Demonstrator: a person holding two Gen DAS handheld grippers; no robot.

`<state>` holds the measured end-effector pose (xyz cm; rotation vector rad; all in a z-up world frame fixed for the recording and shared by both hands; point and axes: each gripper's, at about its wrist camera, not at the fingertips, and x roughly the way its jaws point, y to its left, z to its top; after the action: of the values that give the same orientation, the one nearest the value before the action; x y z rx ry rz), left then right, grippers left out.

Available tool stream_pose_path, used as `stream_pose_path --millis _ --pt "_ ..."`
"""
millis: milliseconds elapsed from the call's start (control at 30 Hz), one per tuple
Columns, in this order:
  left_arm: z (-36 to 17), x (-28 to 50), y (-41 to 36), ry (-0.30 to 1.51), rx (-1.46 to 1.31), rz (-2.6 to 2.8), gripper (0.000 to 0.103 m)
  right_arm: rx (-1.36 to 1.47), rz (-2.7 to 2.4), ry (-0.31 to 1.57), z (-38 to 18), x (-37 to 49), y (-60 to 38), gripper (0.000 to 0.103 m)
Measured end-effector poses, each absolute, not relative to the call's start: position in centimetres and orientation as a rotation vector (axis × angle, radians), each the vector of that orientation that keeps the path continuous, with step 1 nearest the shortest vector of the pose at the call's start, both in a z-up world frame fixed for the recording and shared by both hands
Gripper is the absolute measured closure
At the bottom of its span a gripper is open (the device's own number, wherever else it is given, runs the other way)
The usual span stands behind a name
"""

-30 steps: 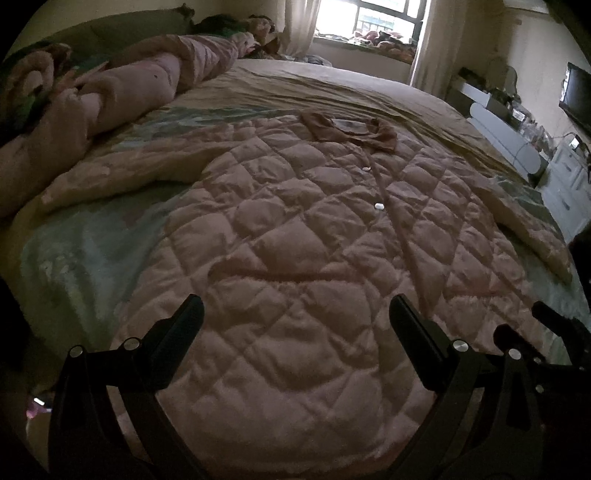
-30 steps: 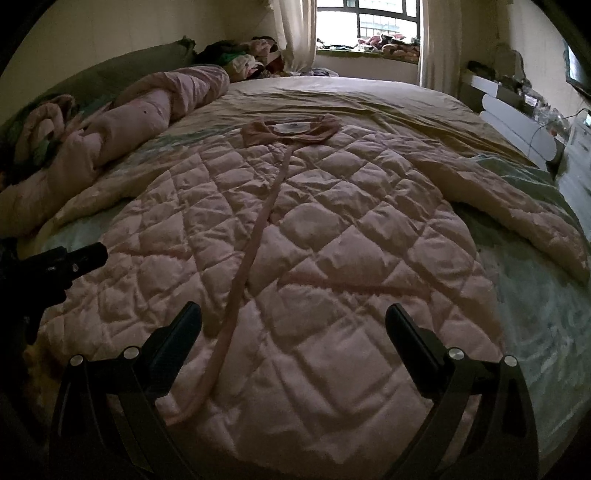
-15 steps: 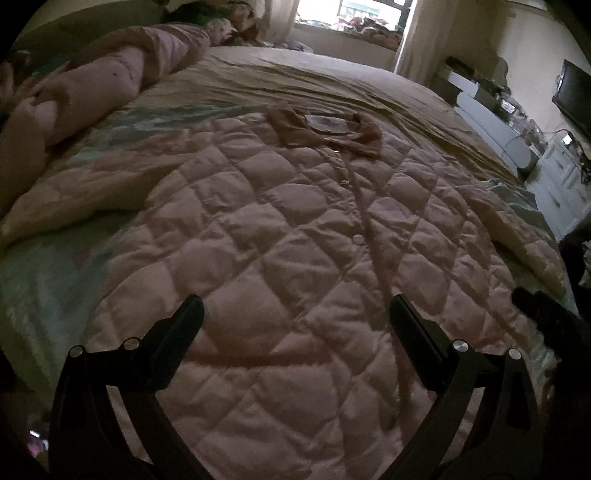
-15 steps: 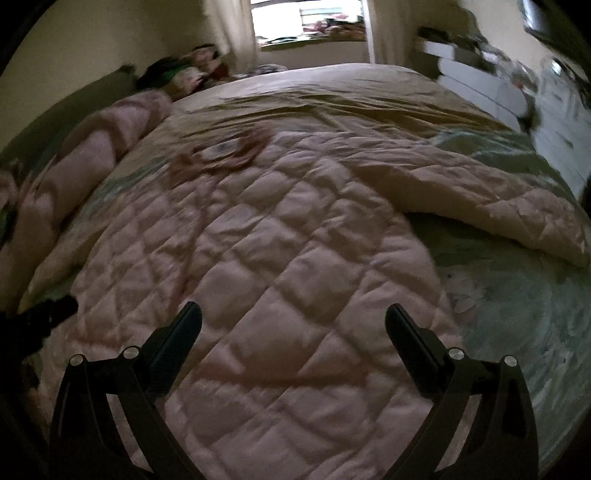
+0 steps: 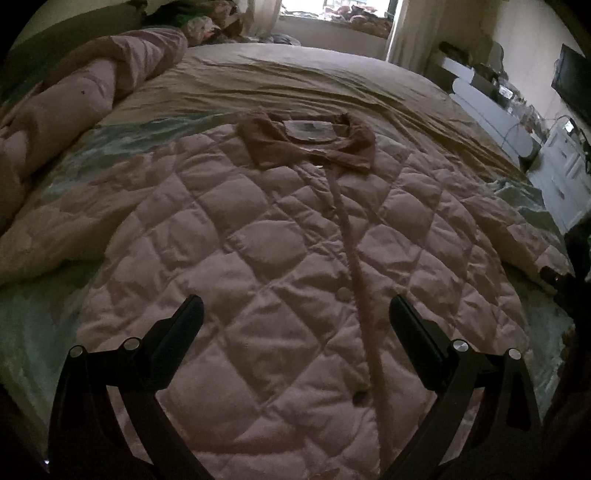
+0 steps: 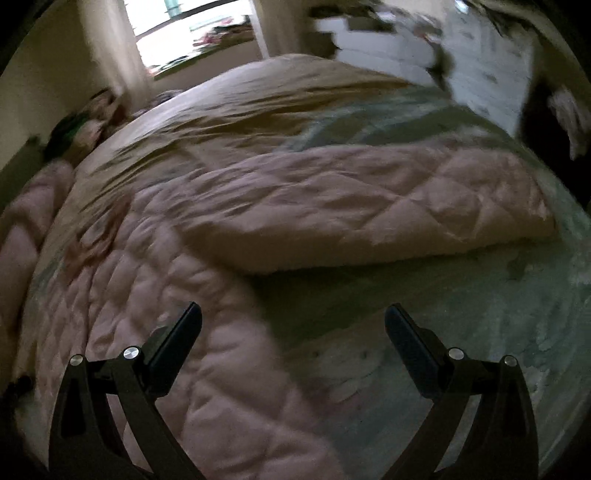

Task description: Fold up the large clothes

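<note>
Left wrist view, inspected from left to right. A rolled pink quilt (image 5: 77,96) lay along the left edge of the bed (image 5: 295,70), apart from the garment. A large pink quilted coat (image 5: 258,258) was spread flat, front side up, across the middle of the bed, its darker collar (image 5: 306,142) at the far end towards the window (image 5: 332,18). The left sleeve (image 5: 66,229) extended out to the left over the pale green sheet. A darker front placket (image 5: 354,266) ran from the collar down towards the hem, with round buttons (image 5: 344,294) beside it. The left gripper (image 5: 295,321) hovered above the lower front of the coat; its fingers (image 5: 184,325) stood wide apart and held nothing. White cabinets (image 5: 565,177) stood at the far right, beside the bed.

Right wrist view, which was blurred. The body of the coat occupied the left part of the frame. The right sleeve (image 6: 369,206) stretched across the bed to the right, lying on the green sheet (image 6: 461,314). The right gripper (image 6: 293,321) was positioned above the sheet, just beside the edge of the coat and below the sleeve. Its fingers (image 6: 406,339) were spread wide and were empty; contact with fabric could not be determined.
</note>
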<state>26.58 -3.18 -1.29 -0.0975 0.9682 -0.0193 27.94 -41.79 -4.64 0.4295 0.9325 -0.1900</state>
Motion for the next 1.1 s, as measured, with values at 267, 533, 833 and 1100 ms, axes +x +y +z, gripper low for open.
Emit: stream_pose_path --millis 267,533,833,1100 --pt "-2.2 29.2 -5.3 0.983 -0.073 -0.041 0.009 0.619 -0.397 0.954 -8.3 28.7 -50.9 0.004" --pt "-2.4 31.3 -7.3 1.006 -0.011 -0.073 0.009 0.836 -0.529 0.895 -11.3 28.1 -59.3 0.004" --pt "-1.0 31.9 -6.3 0.992 -0.067 -0.068 0.009 1.019 -0.556 0.740 -12.7 28.4 -65.7 0.058" --pt "0.8 31.4 -4.0 0.967 -0.077 -0.022 0.009 0.872 -0.344 0.579 -5.2 29.5 -62.7 0.087"
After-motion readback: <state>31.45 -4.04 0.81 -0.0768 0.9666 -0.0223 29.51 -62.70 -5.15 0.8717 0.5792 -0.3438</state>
